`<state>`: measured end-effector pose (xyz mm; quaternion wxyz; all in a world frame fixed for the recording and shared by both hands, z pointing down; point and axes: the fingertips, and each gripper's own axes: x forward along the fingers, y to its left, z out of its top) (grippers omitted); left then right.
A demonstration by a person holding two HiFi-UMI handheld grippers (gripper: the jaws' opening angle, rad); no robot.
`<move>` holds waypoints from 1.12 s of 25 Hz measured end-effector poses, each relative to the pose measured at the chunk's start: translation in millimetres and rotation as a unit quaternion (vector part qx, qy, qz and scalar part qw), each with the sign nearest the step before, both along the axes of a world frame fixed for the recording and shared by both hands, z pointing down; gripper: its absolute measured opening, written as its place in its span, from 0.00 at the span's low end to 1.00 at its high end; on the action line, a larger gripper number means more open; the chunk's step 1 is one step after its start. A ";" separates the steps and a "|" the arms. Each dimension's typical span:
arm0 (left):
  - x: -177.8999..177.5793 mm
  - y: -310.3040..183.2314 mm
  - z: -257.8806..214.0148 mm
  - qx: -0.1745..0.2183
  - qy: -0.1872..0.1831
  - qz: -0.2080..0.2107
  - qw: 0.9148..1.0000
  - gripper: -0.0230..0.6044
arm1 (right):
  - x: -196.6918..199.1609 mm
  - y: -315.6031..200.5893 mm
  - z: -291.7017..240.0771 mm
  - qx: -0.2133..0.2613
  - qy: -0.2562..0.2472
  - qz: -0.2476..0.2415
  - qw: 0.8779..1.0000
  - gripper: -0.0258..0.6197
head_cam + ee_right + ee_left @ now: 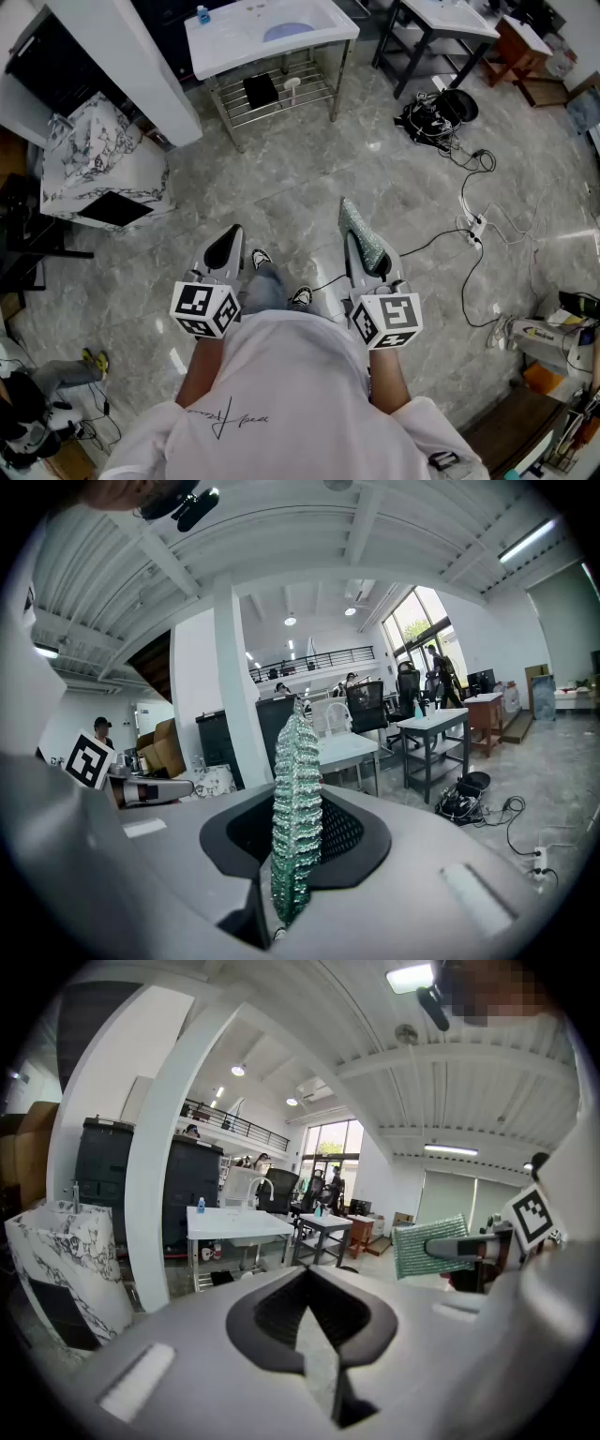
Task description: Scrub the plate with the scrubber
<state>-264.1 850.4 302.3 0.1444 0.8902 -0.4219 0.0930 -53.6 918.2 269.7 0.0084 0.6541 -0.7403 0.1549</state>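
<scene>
In the head view I hold both grippers level in front of my body, above the grey stone floor. My right gripper (pixel 359 246) is shut on a green scrubber (pixel 360 239), which stands on edge between the jaws; in the right gripper view the scrubber (pixel 296 799) sticks up from the closed jaws. My left gripper (pixel 225 248) is shut with nothing in it, its jaws meeting in the left gripper view (pixel 317 1330). That view also shows the scrubber (pixel 427 1246) off to the right. No plate can be made out in any view.
A white sink table (pixel 267 37) with a wire shelf stands a few steps ahead. A marble-patterned cabinet (pixel 98 164) and a white column (pixel 127 66) are at the left. Cables and a power strip (pixel 473 225) lie on the floor at the right.
</scene>
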 end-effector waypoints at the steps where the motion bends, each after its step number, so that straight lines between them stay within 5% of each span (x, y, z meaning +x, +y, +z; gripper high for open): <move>1: 0.7 2.8 0.2 0.001 -0.001 0.000 1.000 0.12 | 0.9 3.1 2.3 -0.003 0.001 0.000 1.000 0.13; 14: 2.2 -1.1 20.2 -0.021 0.005 -0.010 1.000 0.12 | 1.7 5.5 21.3 -0.011 -0.036 -0.002 0.999 0.13; 28: 46.7 -109.9 21.8 -0.035 0.029 -0.010 0.999 0.12 | 19.0 -105.1 10.0 -0.023 0.001 -0.043 0.999 0.12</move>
